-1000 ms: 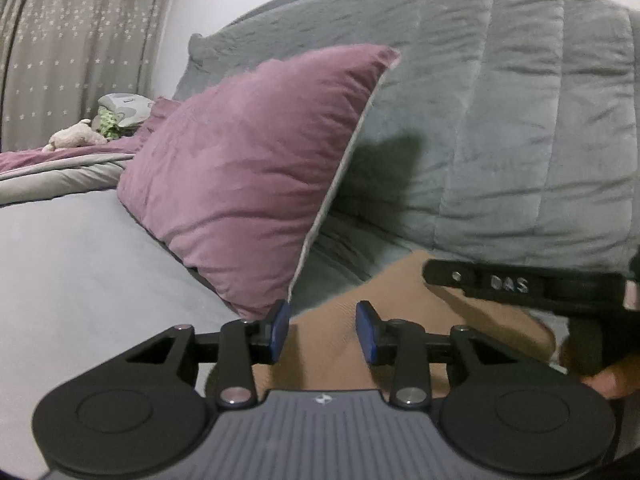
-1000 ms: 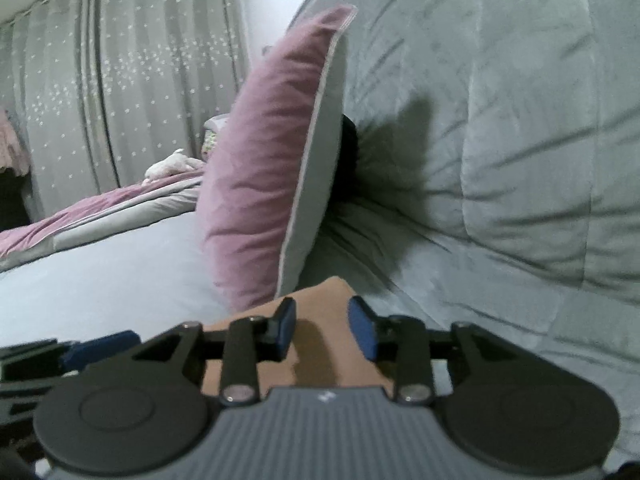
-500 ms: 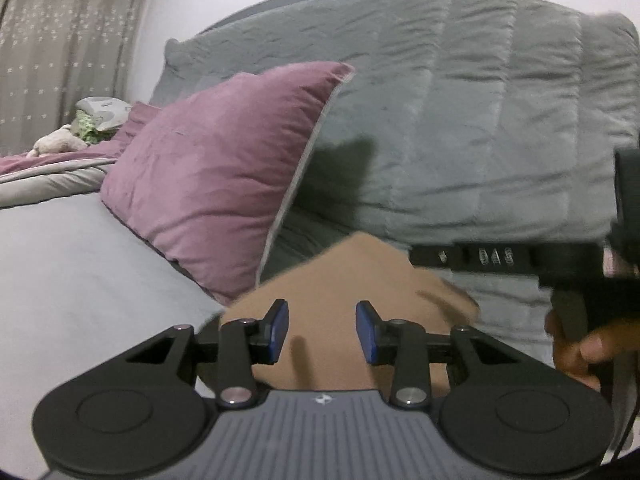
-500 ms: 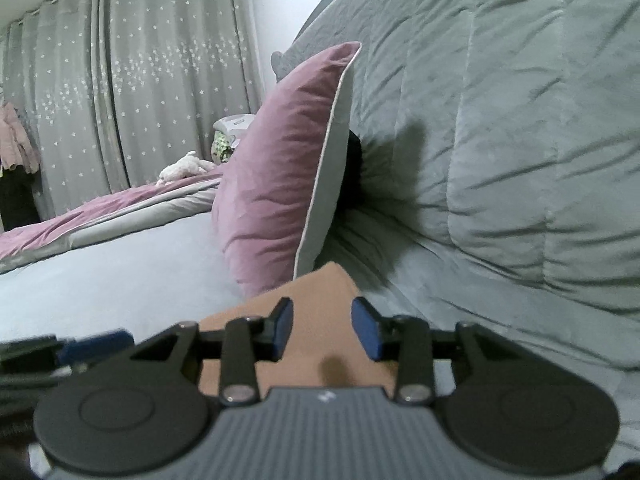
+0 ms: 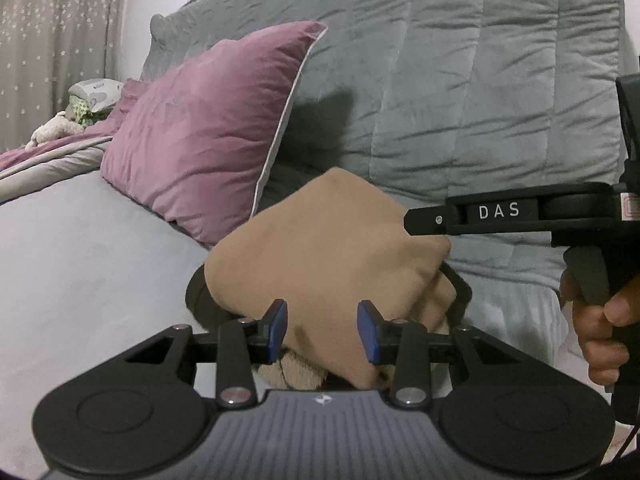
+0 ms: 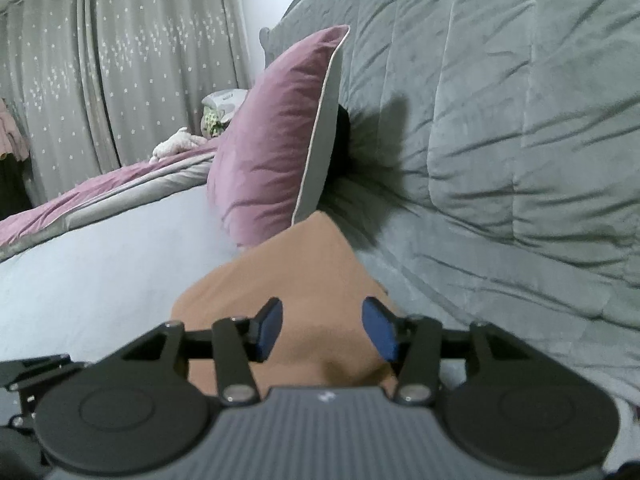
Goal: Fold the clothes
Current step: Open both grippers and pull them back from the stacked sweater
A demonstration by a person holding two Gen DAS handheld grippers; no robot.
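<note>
A: While both point at the headboard, where's the folded tan fleece garment?
B: On the pale grey bed, by the mauve velvet pillow.
A: Claws?
B: Left claw and right claw both spread wide over it, gripping nothing.

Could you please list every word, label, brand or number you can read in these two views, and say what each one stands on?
"DAS": white letters on the side of the right gripper, seen from the left wrist view.
A small white logo on the left gripper body: a mark, no letters.
A pinkish label at the right edge of the same view: too cut off to read.
Print on the grey-white pack beyond the purple pillow: too small to read.
</note>
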